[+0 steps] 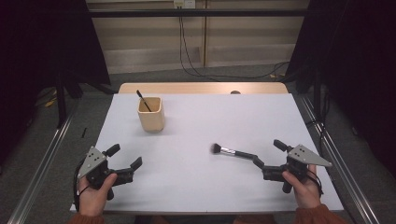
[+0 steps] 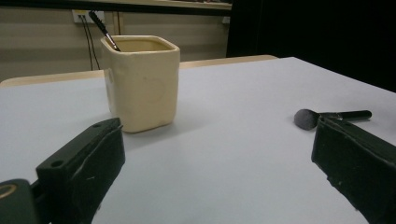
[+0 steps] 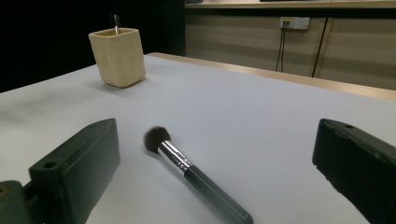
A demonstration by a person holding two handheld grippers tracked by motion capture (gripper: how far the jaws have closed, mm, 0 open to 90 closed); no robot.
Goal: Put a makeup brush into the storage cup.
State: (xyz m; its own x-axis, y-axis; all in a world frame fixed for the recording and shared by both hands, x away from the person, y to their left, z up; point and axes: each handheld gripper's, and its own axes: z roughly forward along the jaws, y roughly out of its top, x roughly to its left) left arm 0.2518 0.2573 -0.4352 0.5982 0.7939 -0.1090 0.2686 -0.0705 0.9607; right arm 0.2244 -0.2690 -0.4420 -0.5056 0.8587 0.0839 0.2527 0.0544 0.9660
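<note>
A cream square cup (image 1: 151,114) stands on the white table (image 1: 196,186) at the back left, with a thin black stick (image 1: 142,99) leaning out of it. A black-handled makeup brush (image 1: 231,151) lies flat right of centre, bristles pointing left. My right gripper (image 1: 268,153) is open at the brush's handle end. In the right gripper view the brush (image 3: 196,177) lies between the wide-apart jaws of the right gripper (image 3: 217,135), untouched. My left gripper (image 1: 124,156) rests open at the front left. Its own view faces the cup (image 2: 142,81), with the brush (image 2: 327,115) farther right.
A wooden strip (image 1: 201,88) borders the table's far edge. Beyond it are a floor with black cables (image 1: 196,70) and a wall socket (image 1: 183,3). Metal rails (image 1: 42,158) run along both sides of the table.
</note>
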